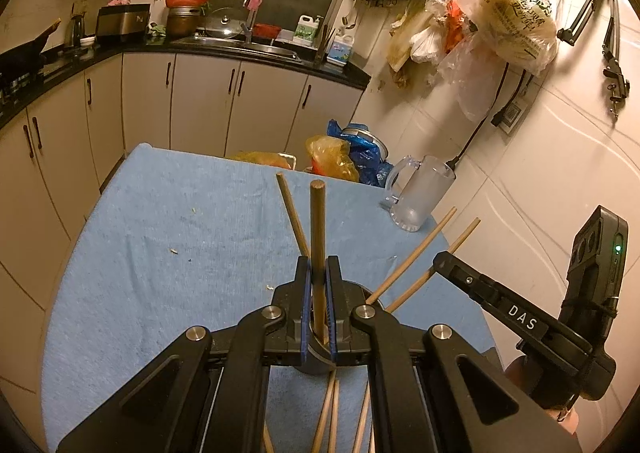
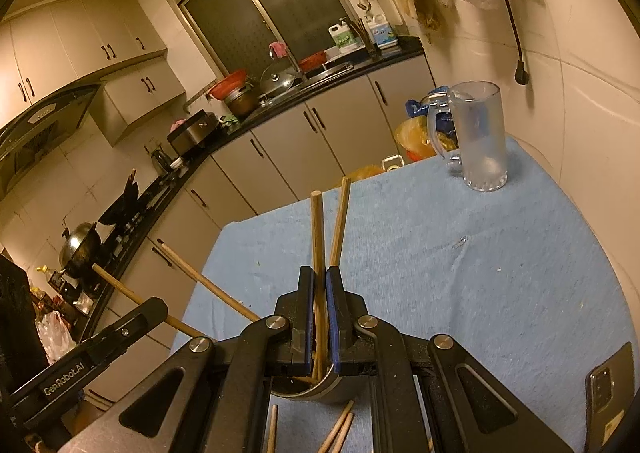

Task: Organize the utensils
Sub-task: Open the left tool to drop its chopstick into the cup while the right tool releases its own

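My left gripper (image 1: pixel 318 269) is shut on a wooden chopstick (image 1: pixel 318 229) that stands upright in a round metal holder (image 1: pixel 320 359) under the jaws. Other chopsticks (image 1: pixel 416 257) lean out of the holder. My right gripper (image 2: pixel 319 277) is shut on two chopsticks (image 2: pixel 318 233) over the same holder (image 2: pixel 320 387). More loose chopsticks (image 1: pixel 330 417) lie on the blue cloth (image 1: pixel 180 237) in front of the holder; they also show in the right wrist view (image 2: pixel 338 429). The right gripper's body (image 1: pixel 520 317) shows at the right of the left wrist view.
A frosted glass mug (image 2: pixel 478 137) stands at the cloth's far right corner, also in the left wrist view (image 1: pixel 418 193). A phone (image 2: pixel 610 389) lies at the near right. Plastic bags (image 1: pixel 348 153) sit beyond the table. Kitchen cabinets (image 1: pixel 200 105) stand behind.
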Tool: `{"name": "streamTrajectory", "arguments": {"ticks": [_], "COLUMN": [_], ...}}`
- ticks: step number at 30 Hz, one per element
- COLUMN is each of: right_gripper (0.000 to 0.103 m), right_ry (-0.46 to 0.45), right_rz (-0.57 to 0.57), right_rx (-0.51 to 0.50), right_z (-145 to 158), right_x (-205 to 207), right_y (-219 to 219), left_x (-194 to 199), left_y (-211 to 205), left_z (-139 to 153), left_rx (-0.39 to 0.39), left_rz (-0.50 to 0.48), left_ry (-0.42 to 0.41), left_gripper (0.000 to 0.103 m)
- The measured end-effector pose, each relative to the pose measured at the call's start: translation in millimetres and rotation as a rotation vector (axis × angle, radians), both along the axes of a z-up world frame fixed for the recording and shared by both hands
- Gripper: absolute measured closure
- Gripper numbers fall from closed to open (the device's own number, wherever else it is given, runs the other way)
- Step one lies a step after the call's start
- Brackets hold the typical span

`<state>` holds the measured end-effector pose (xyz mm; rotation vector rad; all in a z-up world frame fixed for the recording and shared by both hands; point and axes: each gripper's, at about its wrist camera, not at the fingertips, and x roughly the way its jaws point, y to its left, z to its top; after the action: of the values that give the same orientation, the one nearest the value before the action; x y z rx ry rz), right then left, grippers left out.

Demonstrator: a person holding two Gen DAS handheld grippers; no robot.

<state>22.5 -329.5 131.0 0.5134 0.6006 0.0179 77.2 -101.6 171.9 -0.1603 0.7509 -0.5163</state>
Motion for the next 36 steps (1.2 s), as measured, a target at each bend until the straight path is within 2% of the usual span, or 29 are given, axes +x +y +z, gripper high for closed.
{"name": "streamTrajectory", "arguments": {"ticks": [10, 14, 16, 22, 27, 31, 36], "right_gripper": [0.094, 0.089, 0.085, 0.083, 0.080, 0.080, 0.080], "right_ry": [0.003, -0.006, -0.011, -0.029, -0.043, -0.022, 0.058], "right_rz": [0.011, 0.007, 0.004, -0.001, 0.003, 0.010, 0.004], "right_rx": [0.017, 0.015, 0.018, 0.030, 0.014, 0.014, 0.001], "right_z": [3, 7, 8, 16, 18, 6, -37], "right_x": [-2, -7, -11, -28, -51, -71, -105], "right_y": [-4, -5, -6, -8, -5, -7, -6], "left_x": [-4, -7, -9, -23, -49, -69, -99], "left_y": [3, 7, 9, 20, 34, 45, 59], "left_z": [4, 8, 11, 22, 25, 6, -60], "left_rx": [-0.007, -0.016, -0.021, -0.040, -0.045, -0.029, 0.001], "left_rz": [0.006, 0.017, 0.024, 0.038, 0.056, 0.062, 0.076], "left_ry": [-0.014, -0.021, -0.030, -0.057, -0.102, -0.087, 0.014], "left_gripper": [0.095, 0.085, 0.084, 0.083, 0.076, 0.076, 0.076]}}
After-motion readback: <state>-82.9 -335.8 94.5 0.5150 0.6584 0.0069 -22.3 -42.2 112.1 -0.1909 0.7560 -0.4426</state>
